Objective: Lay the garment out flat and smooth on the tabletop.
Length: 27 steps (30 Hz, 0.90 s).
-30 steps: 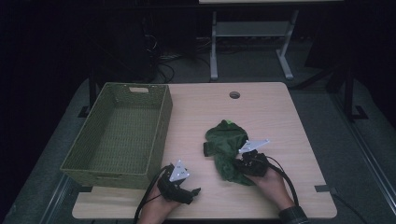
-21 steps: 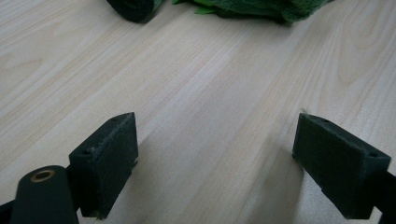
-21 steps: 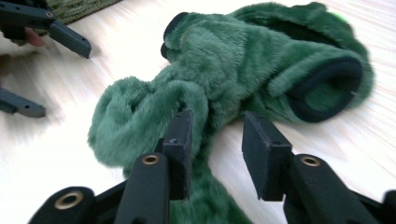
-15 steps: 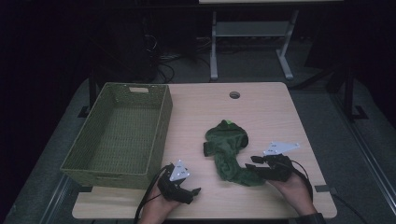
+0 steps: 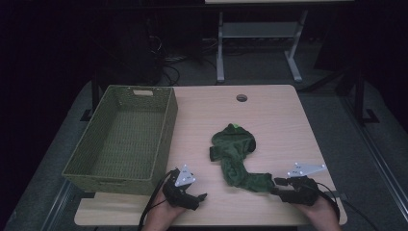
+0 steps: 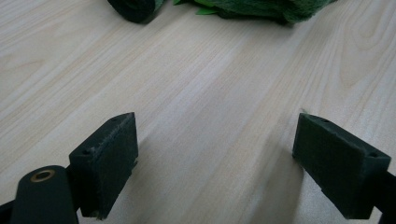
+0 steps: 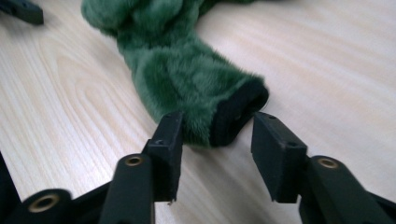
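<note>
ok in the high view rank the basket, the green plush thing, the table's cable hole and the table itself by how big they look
1. table
2. basket
3. green plush thing
4. cable hole

The basket sits nearer the camera than the hole, but the gaps are too wide for that to change the order.

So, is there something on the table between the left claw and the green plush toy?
No, nothing visible. Bare wood lies between the left claw and the green plush toy; its jaws stand open over the table.
</note>
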Tool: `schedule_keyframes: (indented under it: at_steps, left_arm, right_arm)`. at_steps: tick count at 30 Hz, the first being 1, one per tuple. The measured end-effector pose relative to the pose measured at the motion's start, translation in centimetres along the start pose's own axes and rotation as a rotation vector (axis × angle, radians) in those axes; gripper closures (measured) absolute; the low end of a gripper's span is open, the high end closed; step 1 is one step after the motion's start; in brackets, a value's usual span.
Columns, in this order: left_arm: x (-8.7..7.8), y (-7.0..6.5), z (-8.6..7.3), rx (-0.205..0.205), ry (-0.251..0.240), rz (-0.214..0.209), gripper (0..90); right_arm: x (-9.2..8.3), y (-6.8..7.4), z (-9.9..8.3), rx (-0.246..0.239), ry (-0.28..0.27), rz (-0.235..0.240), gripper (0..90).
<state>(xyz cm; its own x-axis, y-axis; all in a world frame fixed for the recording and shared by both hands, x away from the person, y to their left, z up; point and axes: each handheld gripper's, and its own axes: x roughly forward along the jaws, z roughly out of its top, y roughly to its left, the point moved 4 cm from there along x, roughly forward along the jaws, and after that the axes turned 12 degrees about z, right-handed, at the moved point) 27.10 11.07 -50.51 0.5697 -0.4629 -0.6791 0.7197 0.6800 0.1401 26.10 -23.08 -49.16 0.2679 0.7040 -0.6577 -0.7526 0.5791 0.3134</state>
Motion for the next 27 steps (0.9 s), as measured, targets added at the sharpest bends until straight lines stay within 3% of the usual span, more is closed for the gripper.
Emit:
schedule_keyframes:
  at_steps: [5, 7, 18, 27]
  left_arm:
    - [0.0, 0.0, 0.0, 0.000, 0.001, 0.000, 13.4]
    - [0.0, 0.0, 0.0, 0.001, 0.001, 0.000, 13.4]
    - [0.0, 0.0, 0.0, 0.001, 0.001, 0.000, 13.5]
    - [0.0, 0.0, 0.0, 0.001, 0.001, 0.000, 13.4]
  right_arm:
    - [0.6, -0.2, -0.1, -0.007, 0.031, 0.016, 77.4]
    - [0.5, -0.2, -0.1, -0.012, 0.029, 0.013, 81.7]
    - [-0.9, -0.5, -0.2, -0.014, 0.017, 0.000, 83.4]
    - [-2.5, 0.9, 1.6, -0.085, -0.067, 0.011, 83.5]
